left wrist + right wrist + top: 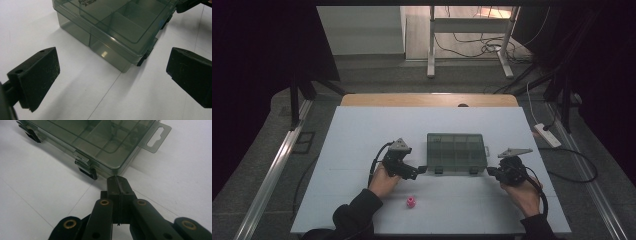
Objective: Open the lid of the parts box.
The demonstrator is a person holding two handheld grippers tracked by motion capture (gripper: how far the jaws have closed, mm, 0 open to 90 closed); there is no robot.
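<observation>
Left gripper (pixel 422 169) held wide apart, nothing between the pads, aimed at the near left corner of the organiser box (pixel 457 151); in the left gripper view that corner sits at about 12 o'clock from the gap between the two black pads (pixel 37 75), near but not touching. Probably spread this way to straddle the corner or brace the box from the side.

Right gripper (pixel 490 171) fully closed, pads pressed flat together on nothing, tip close to the box's near right corner; in the right gripper view the closed tip (pixel 117 183) points at 12 o'clock toward that corner, with a black latch (pixel 87 171) at about 10 o'clock. Closed like this, likely to serve as a narrow poking tool for flipping the latch up, or for steadying the wall. Whether the tip touches the box cannot be told.

Box closed, lid down, two latches on its near edge, hang tab (pixel 155 137) sticking out to the right, lying flat mid-bench (pixel 362 135), between both grippers.

Small pink object (pixel 411 202) alone at 6 o'clock from the left gripper, well apart from the box, perhaps waiting to go into a compartment.
</observation>
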